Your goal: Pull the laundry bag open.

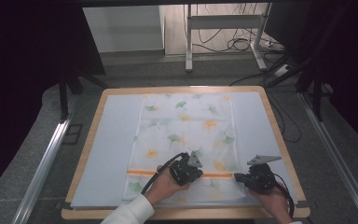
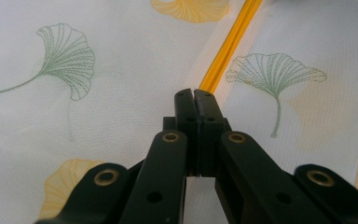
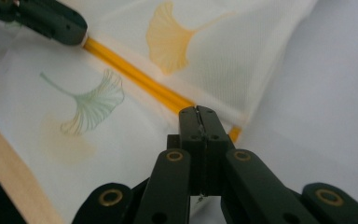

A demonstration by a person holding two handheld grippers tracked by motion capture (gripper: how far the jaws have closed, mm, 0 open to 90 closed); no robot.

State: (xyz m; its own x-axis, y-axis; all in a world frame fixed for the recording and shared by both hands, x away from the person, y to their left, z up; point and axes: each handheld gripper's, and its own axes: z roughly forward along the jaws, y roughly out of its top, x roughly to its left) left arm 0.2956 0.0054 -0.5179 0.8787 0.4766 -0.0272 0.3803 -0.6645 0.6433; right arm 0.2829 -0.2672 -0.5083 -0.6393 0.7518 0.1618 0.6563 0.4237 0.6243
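Observation:
A white mesh bag (image 1: 186, 126) printed with green and yellow ginkgo leaves lies flat on the pale blue mat (image 1: 112, 144). An orange zipper stripe (image 1: 216, 175) crosses it near the front edge. My left gripper (image 1: 198, 172) lies low over the middle of that stripe and points right along it. Its jaws are shut, and in the left gripper view my left gripper (image 2: 195, 93) has its tips on the orange stripe (image 2: 228, 42). My right gripper (image 1: 237, 177) points left at the stripe's right end. In the right gripper view my right gripper (image 3: 197, 110) is shut on top of the stripe (image 3: 135, 74). Whether either pinches fabric I cannot tell.
The mat covers a wooden table (image 1: 182, 213) with a bare wooden rim at the front. Metal rails (image 1: 46, 158) run along both sides on the grey floor. A white frame and cables (image 1: 233, 44) stand beyond the table's far edge.

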